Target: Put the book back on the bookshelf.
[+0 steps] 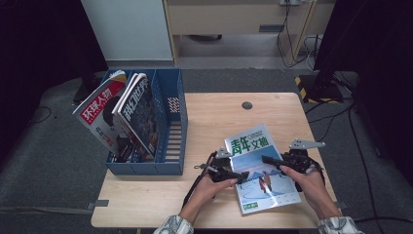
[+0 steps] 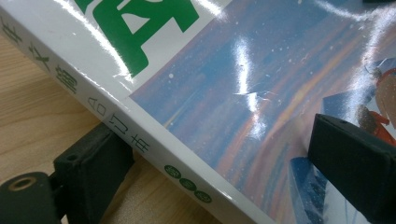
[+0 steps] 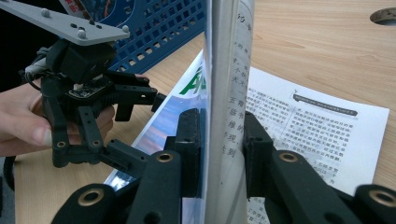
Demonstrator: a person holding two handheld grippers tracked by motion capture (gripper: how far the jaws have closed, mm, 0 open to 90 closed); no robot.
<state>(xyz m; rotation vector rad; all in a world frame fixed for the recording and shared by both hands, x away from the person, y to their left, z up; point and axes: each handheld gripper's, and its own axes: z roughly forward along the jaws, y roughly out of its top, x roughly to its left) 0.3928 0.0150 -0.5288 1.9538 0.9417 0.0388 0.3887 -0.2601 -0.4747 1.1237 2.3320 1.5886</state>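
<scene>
A magazine (image 1: 258,168) with green characters and a blue-sky cover lies on the wooden table (image 1: 214,117), near its front right. My left gripper (image 1: 243,176) is open at its spine. In the left gripper view, one jaw rests on the wood beside the spine (image 2: 126,135) and the other hovers over the cover (image 2: 243,93). My right gripper (image 1: 265,159) is shut on the front cover's free edge. The right gripper view shows that cover (image 3: 224,84) standing up between the jaws, with a printed inner page (image 3: 317,126) bared beneath. The left gripper (image 3: 140,126) lies beyond it.
A blue slotted file rack (image 1: 146,169) stands at the table's left edge with two magazines (image 1: 104,114) (image 1: 139,112) leaning inside. A round cable hole (image 1: 247,105) is in the tabletop's far middle. Cables and furniture legs lie on the floor behind.
</scene>
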